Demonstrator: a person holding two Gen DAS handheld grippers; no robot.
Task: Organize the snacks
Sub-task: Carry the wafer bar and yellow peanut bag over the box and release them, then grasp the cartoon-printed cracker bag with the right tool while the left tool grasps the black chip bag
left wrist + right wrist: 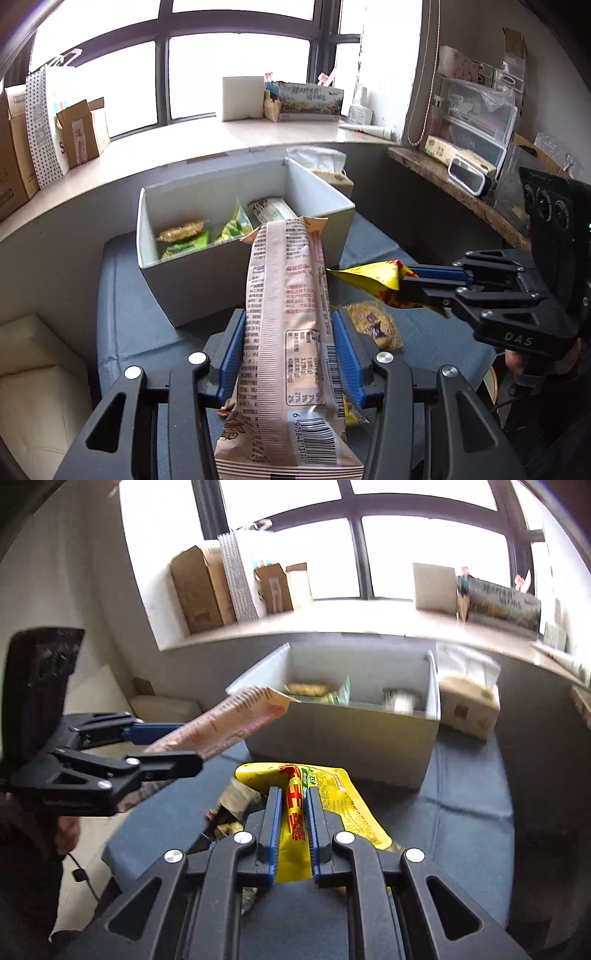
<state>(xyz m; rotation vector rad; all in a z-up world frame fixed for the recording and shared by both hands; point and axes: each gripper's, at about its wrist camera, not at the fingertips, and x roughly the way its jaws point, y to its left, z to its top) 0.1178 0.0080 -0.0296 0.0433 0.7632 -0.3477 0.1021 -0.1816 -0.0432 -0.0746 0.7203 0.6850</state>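
My left gripper (290,325) is shut on a long pink snack packet (288,317), which sticks forward toward the white box (192,284). That packet (221,727) and the left gripper (168,746) also show at the left of the right wrist view. My right gripper (291,794) is shut on a yellow snack bag (332,797), lifted above the dark blue mat (461,812). In the left wrist view the yellow bag (373,278) hangs from the right gripper (406,288) at the right. Green and yellow snack packs (192,236) lie inside the box.
A crumbly biscuit pack (376,325) lies on the mat (125,295) near the left fingers. A tissue box (469,701) stands right of the white box (343,738). Cardboard boxes (203,587) crowd the windowsill; a shelf (443,177) with clear bins is at right.
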